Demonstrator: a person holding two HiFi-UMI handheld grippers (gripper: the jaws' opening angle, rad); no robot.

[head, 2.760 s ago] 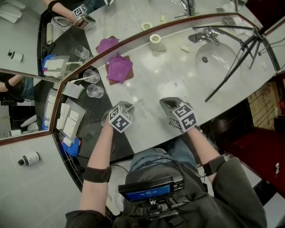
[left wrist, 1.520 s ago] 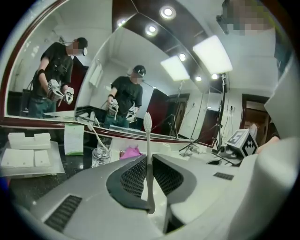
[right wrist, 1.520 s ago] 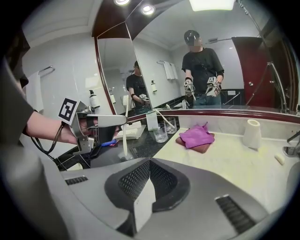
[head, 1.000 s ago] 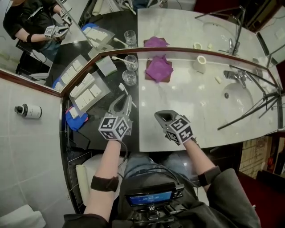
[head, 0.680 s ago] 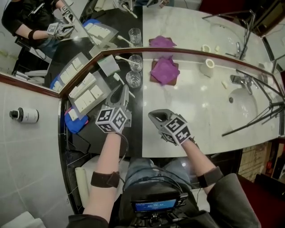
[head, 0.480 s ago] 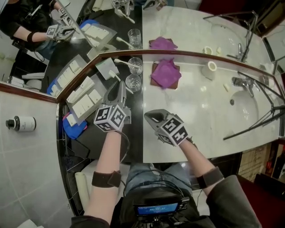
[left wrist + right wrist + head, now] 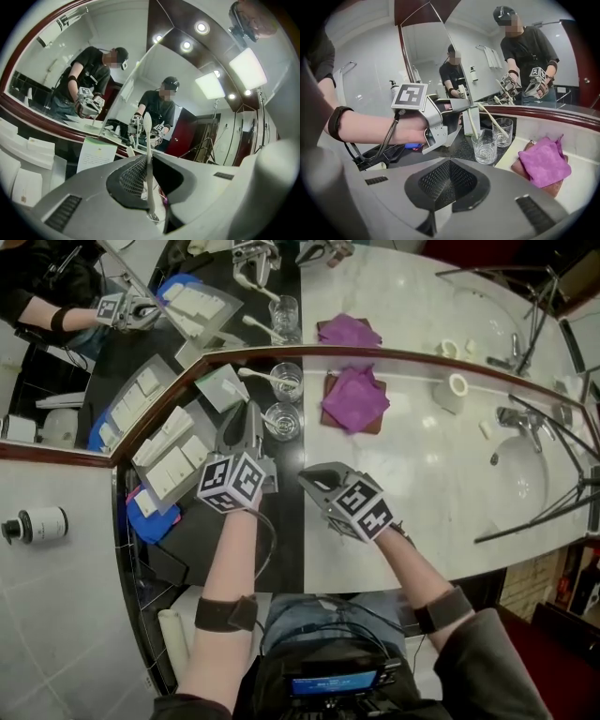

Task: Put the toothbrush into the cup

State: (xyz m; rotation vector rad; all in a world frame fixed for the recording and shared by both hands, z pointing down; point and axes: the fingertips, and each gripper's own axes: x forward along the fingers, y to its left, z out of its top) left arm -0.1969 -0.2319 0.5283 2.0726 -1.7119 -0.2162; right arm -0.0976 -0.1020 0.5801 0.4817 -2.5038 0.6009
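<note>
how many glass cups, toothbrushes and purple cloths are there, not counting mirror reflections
glass cups: 2
toothbrushes: 2
purple cloths: 1
total: 5

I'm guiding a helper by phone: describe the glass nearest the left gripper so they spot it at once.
On the black stone counter strip left of the white marble, two clear glass tumblers stand before the mirror. It is the front tumbler, farther from the mirror; the rear tumbler has a white toothbrush leaning in it.
</note>
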